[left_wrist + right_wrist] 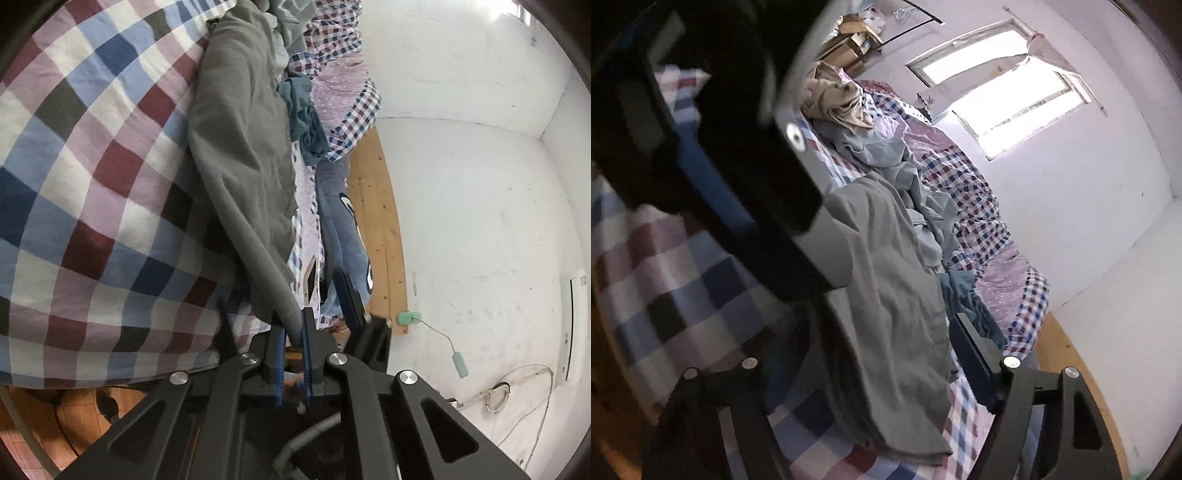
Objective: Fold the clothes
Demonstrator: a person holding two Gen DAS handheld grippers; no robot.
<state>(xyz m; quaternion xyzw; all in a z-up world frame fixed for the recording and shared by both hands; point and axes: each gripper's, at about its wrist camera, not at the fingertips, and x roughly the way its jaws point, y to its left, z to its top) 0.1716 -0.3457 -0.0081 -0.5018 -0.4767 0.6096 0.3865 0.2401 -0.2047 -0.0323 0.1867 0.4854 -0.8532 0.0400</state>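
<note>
Closest to the left wrist view, the left gripper (293, 332) has its two blue-lined fingers (307, 343) pressed nearly together on a rolled edge of the grey garment (240, 147), pinching it at the near edge of the bed. From that pinch the grey cloth rises away in a long band across the checked bedspread (92, 166), which is patterned in blue, maroon, lilac and white squares.

Just past the pinched edge, the right gripper's dark finger (349, 299) shows in the same view, apart from the grey cloth. In the right wrist view the right gripper (864, 354) has its fingers spread wide, with the grey garment (886, 295) lying between them and untouched by the one pad (971, 350) that shows clearly; the other finger is blurred and dark. Above and to the left in that view, the black body of the left gripper (738, 147) fills much of the frame, close over the grey cloth.

Further along the bed lie a crumpled teal piece (306, 118), a heap of pale blue-grey clothes (886, 158) and, beyond that, a beige bundle (838, 99). A lilac dotted quilt (1008, 280) with a small-check border is bunched along the wall side. A wooden bed frame (373, 221) runs beside the white wall (480, 184), and a bright window (1008, 99) stands beyond the bed.
</note>
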